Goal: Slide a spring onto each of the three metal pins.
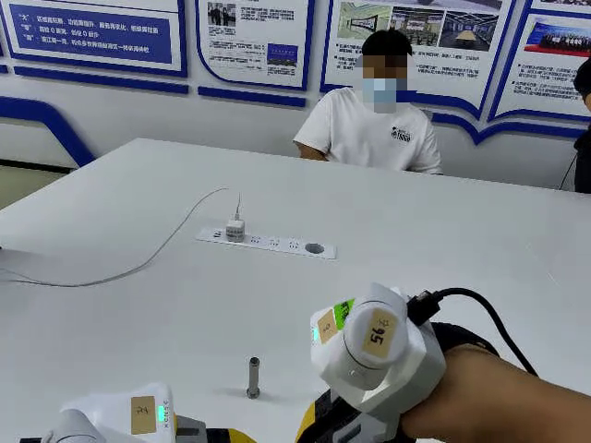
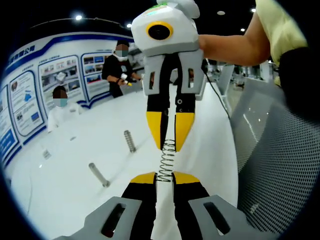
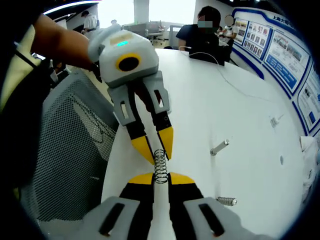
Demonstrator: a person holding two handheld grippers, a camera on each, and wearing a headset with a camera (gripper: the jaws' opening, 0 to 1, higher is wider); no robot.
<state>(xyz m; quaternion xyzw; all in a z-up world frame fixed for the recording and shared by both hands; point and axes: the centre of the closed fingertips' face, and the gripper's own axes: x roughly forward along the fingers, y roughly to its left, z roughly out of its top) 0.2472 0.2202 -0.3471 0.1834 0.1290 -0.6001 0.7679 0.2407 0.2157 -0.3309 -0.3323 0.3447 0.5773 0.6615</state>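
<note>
Left gripper view: a spring (image 2: pixel 166 161) is pinched at its near end by the nearly closed left gripper (image 2: pixel 164 178) and clamped at its far end by the right gripper (image 2: pixel 168 146). Farther off, left of the tips, a bare pin (image 2: pixel 98 175) and a spring-covered pin (image 2: pixel 130 141) are seen on the table (image 2: pixel 75 150).

Head view overlooks the table (image 1: pixel 138 314); gripper views face each other closely, sharing the spring (image 2: pixel 166 160).

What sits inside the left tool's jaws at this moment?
A coil spring, one end pinched by the left tool at its yellow tips, the other end in the right tool. How far the spring runs back between the jaws is covered.
</note>
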